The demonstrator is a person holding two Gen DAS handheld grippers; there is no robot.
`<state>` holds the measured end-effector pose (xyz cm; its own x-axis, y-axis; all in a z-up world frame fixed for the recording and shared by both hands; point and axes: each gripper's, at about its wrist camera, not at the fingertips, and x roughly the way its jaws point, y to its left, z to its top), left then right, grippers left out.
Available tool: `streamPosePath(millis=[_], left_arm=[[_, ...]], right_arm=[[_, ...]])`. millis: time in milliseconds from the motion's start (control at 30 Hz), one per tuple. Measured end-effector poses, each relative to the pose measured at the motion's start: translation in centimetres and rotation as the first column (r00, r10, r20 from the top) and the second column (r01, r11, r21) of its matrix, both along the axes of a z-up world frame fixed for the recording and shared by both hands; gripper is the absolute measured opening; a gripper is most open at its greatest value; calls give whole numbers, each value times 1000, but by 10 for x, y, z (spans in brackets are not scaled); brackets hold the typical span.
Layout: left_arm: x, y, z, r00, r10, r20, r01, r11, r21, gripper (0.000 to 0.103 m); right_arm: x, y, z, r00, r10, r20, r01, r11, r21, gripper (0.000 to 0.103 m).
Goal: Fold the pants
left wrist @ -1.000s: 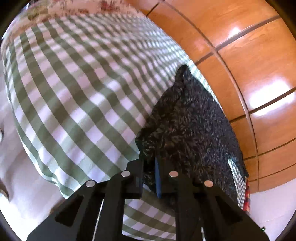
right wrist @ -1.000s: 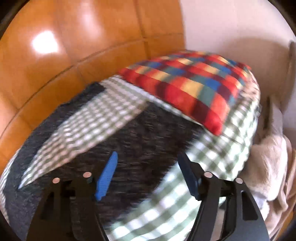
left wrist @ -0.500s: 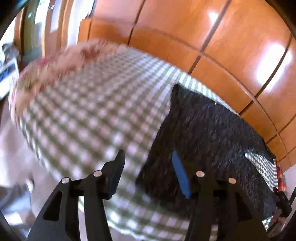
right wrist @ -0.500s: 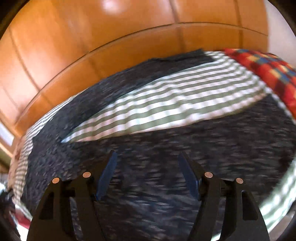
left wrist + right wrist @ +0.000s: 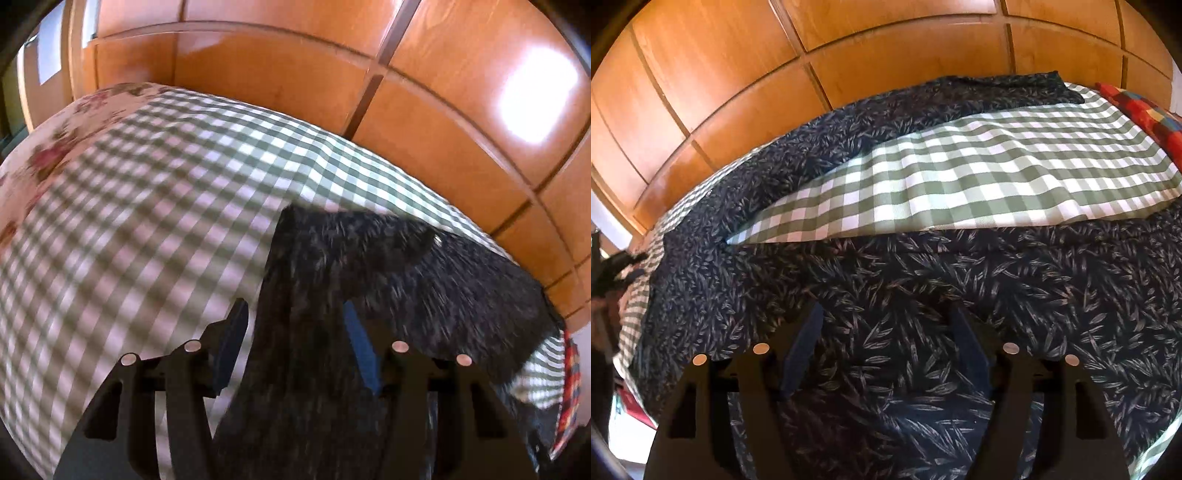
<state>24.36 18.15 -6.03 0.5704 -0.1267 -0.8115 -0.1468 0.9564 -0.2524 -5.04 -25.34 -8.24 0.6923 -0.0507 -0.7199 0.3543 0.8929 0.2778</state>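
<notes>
Dark leaf-print pants (image 5: 923, 280) lie spread on a green-checked bedsheet (image 5: 960, 173), their two legs apart with a wedge of sheet between them. My right gripper (image 5: 885, 314) hovers over the near leg. Its jaws are opening and its pads press on nothing. In the left wrist view the pants (image 5: 406, 280) are blurred and dark, one end of them at mid-frame. My left gripper (image 5: 295, 310) stands apart over that end's left edge. Its jaws are closing slightly, with cloth below them but not pinched.
A glossy wooden panelled wall (image 5: 443, 129) runs along the bed's far side. A red plaid pillow (image 5: 1141, 110) lies at the right end. Floral fabric (image 5: 55, 147) covers the bed's other end. The checked sheet (image 5: 147, 206) stretches bare left of the pants.
My left gripper, shut on the pants' edge a second ago, has let go, opened and swung along the bed. My right gripper has moved away from the pillow to above the near leg.
</notes>
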Motion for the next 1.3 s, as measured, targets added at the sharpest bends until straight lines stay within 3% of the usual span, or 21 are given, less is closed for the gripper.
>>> streamPosePath(millis=[233,333,367,400,467,667,800,967,1067,1133,1300], left_arm=[[72,-11,-16,998,32,-51,-30,998,49,53],[85,-16,-25,997,35,-76,-30,997,73,39],[85,-18,-25,997,25,-69,-20,997,76,30],[81,-21,-23,999,13,-47,-8,995,97,19],[74,-24,-17,1000,-5,-7,6,994,114,14],[34,-28,13,990,-33,135,17,993,120,12],[-3,-36,37,966,-88,243,65,993,99,11],[-47,-42,49,937,-153,314,140,988,65,10],[-80,-51,50,919,-206,337,192,979,76,9],[-91,-51,46,916,-219,336,210,976,64,9],[-114,-52,33,921,-225,317,223,974,42,9]], right_arm=[[6,5,-2,1000,6,-20,-7,1000,-21,79],[7,5,-2,1000,7,-27,-7,1000,-24,80],[7,5,-2,1000,7,-29,-8,1000,-23,80],[7,5,-2,1000,7,-30,-8,1000,-24,80],[8,5,-2,999,6,-33,-7,1000,-28,80],[9,9,-2,999,0,-39,-1,999,-43,80],[8,8,2,999,-4,-36,3,1000,-25,80],[10,12,15,1000,13,-1,-13,1000,-6,78],[21,16,25,998,50,22,-50,999,9,72],[35,19,30,997,76,33,-77,997,32,69],[72,28,33,991,131,42,-135,985,108,49]])
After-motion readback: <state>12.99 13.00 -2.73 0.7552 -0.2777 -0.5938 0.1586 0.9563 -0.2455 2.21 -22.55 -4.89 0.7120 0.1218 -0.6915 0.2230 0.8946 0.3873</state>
